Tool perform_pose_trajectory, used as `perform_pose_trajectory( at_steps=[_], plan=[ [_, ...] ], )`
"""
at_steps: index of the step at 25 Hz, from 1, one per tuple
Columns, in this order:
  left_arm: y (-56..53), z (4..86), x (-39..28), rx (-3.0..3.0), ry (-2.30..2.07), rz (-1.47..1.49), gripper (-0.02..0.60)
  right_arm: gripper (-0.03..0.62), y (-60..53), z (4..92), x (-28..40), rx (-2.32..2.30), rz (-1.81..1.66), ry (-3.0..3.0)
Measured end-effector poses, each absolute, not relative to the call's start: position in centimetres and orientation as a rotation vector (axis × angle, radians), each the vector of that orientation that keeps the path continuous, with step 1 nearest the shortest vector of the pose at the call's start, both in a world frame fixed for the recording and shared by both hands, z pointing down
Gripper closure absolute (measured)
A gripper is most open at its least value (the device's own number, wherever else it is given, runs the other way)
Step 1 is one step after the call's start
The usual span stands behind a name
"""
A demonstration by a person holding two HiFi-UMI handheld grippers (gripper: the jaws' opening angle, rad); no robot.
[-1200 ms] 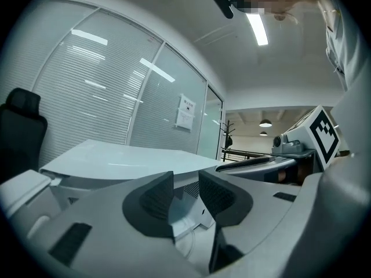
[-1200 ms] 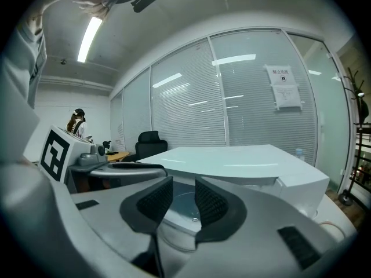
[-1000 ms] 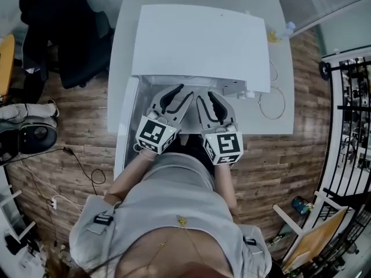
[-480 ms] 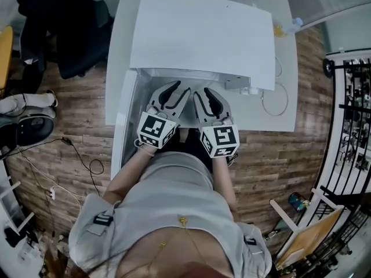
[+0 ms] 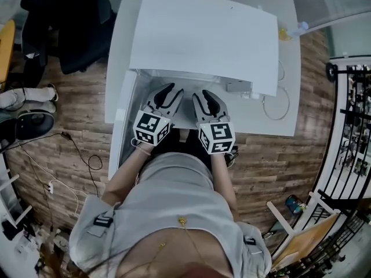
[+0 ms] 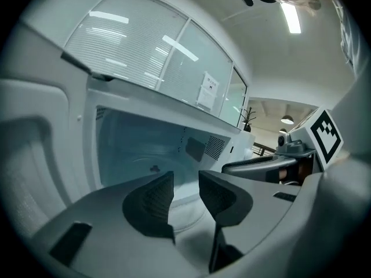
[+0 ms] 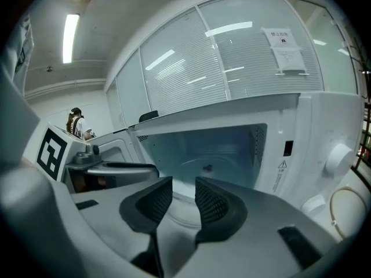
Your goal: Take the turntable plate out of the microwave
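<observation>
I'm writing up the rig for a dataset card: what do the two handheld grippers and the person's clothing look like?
The left gripper and right gripper look alike: pale grey moulded shells, with two curved jaws lined with dark ribbed pads. Each carries a white cube printed with black square markers. No cables show on either. The person wears a light grey top.

A white table (image 5: 255, 117) stands on wooden flooring (image 5: 75, 126). A black chair (image 5: 69, 33) sits near its left side; a dark cable (image 5: 87, 155) trails nearby.
</observation>
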State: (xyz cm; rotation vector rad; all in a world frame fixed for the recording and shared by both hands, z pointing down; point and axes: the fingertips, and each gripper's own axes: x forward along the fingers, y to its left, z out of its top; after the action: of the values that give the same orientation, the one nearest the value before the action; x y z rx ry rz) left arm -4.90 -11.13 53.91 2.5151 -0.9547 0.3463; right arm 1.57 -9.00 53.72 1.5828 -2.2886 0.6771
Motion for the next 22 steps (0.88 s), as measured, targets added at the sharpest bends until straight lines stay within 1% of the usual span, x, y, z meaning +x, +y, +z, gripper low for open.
perform_pose_trajectory(
  at_steps=[5,9,13,16,18,22],
  plan=[
    [-11.3,56.5,-6.2,2.322,-0.956,0.287,0.445,0.465,-8.9,55.9,2.2,1.573,0.794,-2.261],
    [-10.6,58.1,-6.2,2.276,-0.954,0.329,0.445,0.465,-8.9,57.6,2.7,1.552,0.867,-2.236],
    [-10.0,59.7,-6.2,2.200,-0.968,0.319,0.445,0.463,-8.8,59.2,2.9,1.505,0.861,-2.202],
    [-9.6,60.8,-6.5,2.158,-0.982,0.338,0.445,0.457,-8.5,60.1,3.1,1.510,0.951,-2.203],
    [-9.6,61.3,-6.9,2.099,-0.988,0.312,0.445,0.433,-8.5,60.6,3.5,1.546,1.074,-2.206],
    [-9.3,62.1,-7.2,2.021,-0.987,0.285,0.436,0.403,-8.2,61.6,4.4,1.605,1.282,-2.180]
  ],
)
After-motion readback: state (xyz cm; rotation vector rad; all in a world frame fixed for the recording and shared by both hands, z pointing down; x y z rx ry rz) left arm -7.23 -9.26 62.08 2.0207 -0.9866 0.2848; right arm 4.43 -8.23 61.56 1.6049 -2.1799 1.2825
